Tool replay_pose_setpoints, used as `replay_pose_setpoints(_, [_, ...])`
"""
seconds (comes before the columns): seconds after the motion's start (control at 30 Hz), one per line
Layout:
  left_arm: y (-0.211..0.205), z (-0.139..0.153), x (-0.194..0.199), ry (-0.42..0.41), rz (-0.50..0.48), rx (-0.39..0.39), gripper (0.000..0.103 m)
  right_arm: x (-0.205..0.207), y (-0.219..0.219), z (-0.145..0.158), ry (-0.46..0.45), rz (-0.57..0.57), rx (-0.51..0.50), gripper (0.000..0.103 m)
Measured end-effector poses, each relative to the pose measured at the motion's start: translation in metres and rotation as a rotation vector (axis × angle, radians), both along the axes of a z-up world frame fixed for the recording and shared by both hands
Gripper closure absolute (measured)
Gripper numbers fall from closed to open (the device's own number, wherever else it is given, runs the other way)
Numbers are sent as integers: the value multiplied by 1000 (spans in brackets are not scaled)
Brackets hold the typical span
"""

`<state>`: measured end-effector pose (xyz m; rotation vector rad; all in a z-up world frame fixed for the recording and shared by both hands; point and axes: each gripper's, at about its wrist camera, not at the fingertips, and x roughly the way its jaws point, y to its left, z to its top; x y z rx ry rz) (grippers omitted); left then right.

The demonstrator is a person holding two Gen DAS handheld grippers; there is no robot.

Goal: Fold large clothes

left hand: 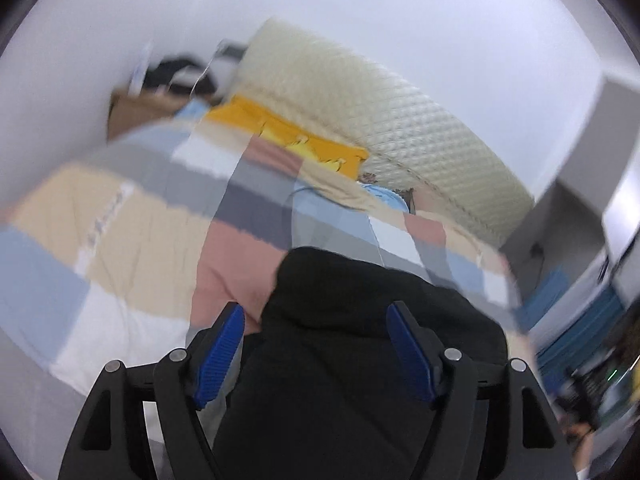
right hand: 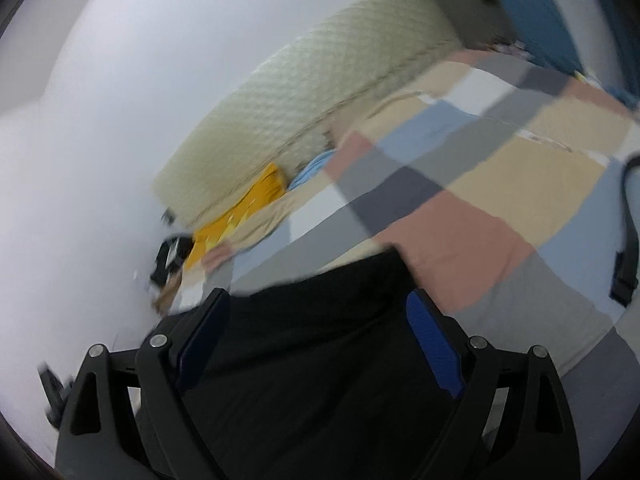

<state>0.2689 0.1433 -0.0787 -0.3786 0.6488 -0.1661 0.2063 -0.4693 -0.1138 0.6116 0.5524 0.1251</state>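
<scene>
Both grippers stand wide open over a black garment. On the left gripper (left hand: 316,316), the blue-padded fingers (left hand: 219,354) are spread apart with the black garment (left hand: 340,360) bunched between and under them; the cloth fills the gap, but the pads do not press on it, so nothing is clamped. On the right gripper (right hand: 318,306), the fingers (right hand: 434,350) are likewise spread, one on each side of the same black garment (right hand: 312,360), which lies loose across the gap, unpinched.

The garment rests on a bed covered by a checked blanket (left hand: 132,216) in blocks of beige, pink, grey, pale blue and white. In the right wrist view the blanket (right hand: 500,184) runs out from the garment's far edge toward the upper right. Both views are blurred, so fine folds in the cloth are hard to tell.

Farther along the bed, a yellow cloth (left hand: 292,136) lies against a cream quilted headboard (left hand: 400,120), with a light blue cloth (left hand: 384,196) just beside it. The right wrist view shows the same yellow cloth (right hand: 240,216) and headboard (right hand: 312,92).

Behind the headboard rises a plain white wall (left hand: 360,12). Some dark things (left hand: 180,74) sit at the bed's far corner, too blurred to name. A black strap with a buckle (right hand: 626,248) shows at the right edge of the right wrist view.
</scene>
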Motion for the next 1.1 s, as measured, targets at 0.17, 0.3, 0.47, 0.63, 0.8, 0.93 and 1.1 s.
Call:
replay_pose_setpoints(0.17, [-100, -2, -1, -51, -207, 214, 30, 7, 75, 1, -1, 168, -143, 19])
replay_pose_setpoints(0.3, [-157, -21, 14, -35, -250, 308, 30, 30, 132, -18, 41, 261, -241, 34])
replay_pose_setpoints(0.47, [-193, -42, 22, -50, -259, 414, 30, 47, 155, -35, 45, 255, -332, 34])
replay_pose_setpoints(0.63, [-206, -48, 43, -49, -236, 447, 30, 66, 158, -35, 33, 216, -369, 34])
replay_pose_setpoints(0.8, [-205, -62, 75, 8, -223, 455, 30, 97, 171, -43, 39, 228, -416, 34])
replay_pose_setpoints(0.93, [-201, -75, 93, 56, -221, 425, 29, 121, 179, -55, 78, 245, -438, 34])
replay_pose_setpoints(1.1, [-195, -96, 102, 90, -235, 380, 27, 134, 184, -75, 113, 264, -429, 34])
